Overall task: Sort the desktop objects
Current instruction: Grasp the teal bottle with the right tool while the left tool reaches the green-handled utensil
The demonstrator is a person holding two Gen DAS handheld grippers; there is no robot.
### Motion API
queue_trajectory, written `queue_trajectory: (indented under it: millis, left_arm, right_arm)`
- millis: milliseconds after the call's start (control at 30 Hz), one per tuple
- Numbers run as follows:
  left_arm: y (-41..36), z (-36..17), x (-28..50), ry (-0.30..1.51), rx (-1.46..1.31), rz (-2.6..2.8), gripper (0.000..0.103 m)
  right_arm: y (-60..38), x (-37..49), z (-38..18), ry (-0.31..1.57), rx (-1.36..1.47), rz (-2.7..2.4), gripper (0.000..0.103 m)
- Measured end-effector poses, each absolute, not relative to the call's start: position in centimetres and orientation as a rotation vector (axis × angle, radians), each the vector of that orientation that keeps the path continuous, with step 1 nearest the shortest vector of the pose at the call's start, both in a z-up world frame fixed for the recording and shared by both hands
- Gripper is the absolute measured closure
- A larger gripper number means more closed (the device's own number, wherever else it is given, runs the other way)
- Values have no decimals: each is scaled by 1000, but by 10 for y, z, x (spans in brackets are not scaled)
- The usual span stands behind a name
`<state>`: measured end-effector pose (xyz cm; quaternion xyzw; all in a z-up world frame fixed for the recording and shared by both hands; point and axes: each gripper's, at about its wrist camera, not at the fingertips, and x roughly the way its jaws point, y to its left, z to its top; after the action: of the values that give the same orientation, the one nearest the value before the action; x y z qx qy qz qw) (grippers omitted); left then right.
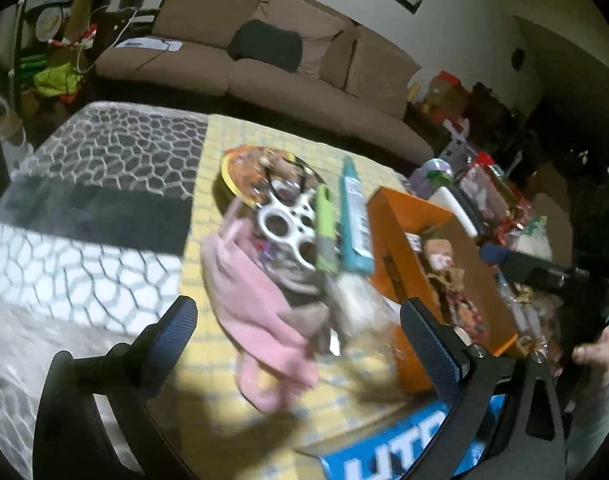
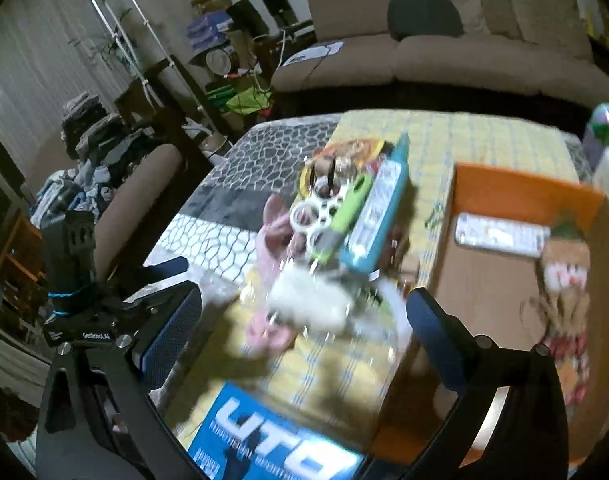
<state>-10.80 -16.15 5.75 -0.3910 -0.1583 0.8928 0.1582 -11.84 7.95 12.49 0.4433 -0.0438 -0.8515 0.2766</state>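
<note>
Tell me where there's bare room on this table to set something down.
Free: the patterned grey mat left of the pile, and the yellow cloth beyond the orange box. Crowded: the middle, where the pink cloth, white ring toy, green tool and teal tube are heaped together.

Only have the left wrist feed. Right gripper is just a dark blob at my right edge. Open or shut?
Observer: Open. The right gripper has its fingers spread wide with nothing between them, above the yellow cloth.
Operator: The far end of the orange box is mostly blocked for me. What's there?
Observer: A flat white packet lies on the floor of the orange box, near its far wall.
Operator: Anything off the table's left side?
Observer: A stack of folded clothes, with a white rack standing behind it.
</note>
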Motion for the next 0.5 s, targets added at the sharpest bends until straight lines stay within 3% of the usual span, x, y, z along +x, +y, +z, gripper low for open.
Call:
queue_trajectory:
  millis: [167, 233, 300, 500]
  left_arm:
    - [-177, 54, -139, -467, -1159, 2575, 0]
    - [-177, 50, -150, -467, -1175, 2559, 0]
    - [-172, 47, -158, -449, -1181, 2544, 0]
    - [-149, 45, -172, -390, -1162, 2518, 0]
  right_arm:
    - [80, -162, 124, -148, 1215, -2354, 1]
    - [81, -176, 119, -162, 1236, -2358, 6]
    - [78, -188, 113, -152, 1261, -2356, 19]
    - [64, -220, 81, -86, 1382, -2388, 22]
